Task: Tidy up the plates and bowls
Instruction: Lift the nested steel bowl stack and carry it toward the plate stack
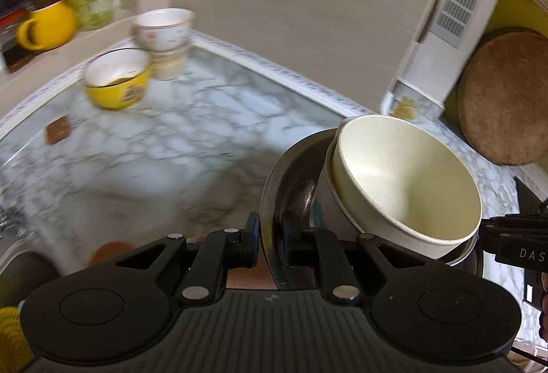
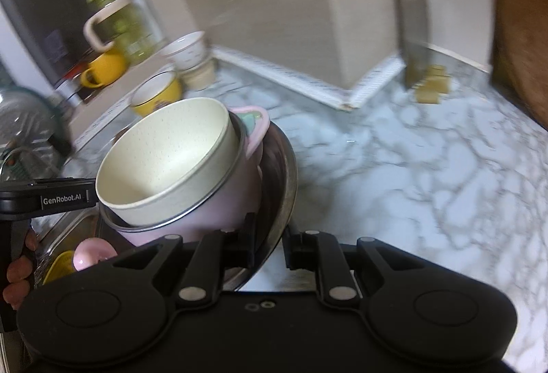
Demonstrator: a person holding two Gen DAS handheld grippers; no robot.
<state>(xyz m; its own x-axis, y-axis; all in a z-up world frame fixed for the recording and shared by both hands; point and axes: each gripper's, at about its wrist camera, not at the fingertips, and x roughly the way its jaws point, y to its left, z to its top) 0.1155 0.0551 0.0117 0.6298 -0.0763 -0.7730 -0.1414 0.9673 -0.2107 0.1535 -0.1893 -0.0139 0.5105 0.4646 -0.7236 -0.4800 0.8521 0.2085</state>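
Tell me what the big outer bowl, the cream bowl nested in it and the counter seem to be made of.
Outer bowl: metal, probably stainless steel, with a thin rim and mirror-like reflections. Cream bowl: matte with fine speckles, perhaps melamine, plant-fibre plastic or ceramic; the look cannot settle it. Counter: glossy, white with grey veins, marble or a marble-pattern surface.

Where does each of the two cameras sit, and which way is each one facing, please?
Left wrist: on the left hand-held gripper, looking forward and down over the marble counter; its fingers clamp the steel bowl; the other gripper shows at right.
Right wrist: on the right hand-held gripper, looking down over the marble counter; it clamps the steel bowl's opposite rim; fingers of a hand show at left.
Shared: the steel bowl with the cream bowl nested inside, and the yellow bowl.
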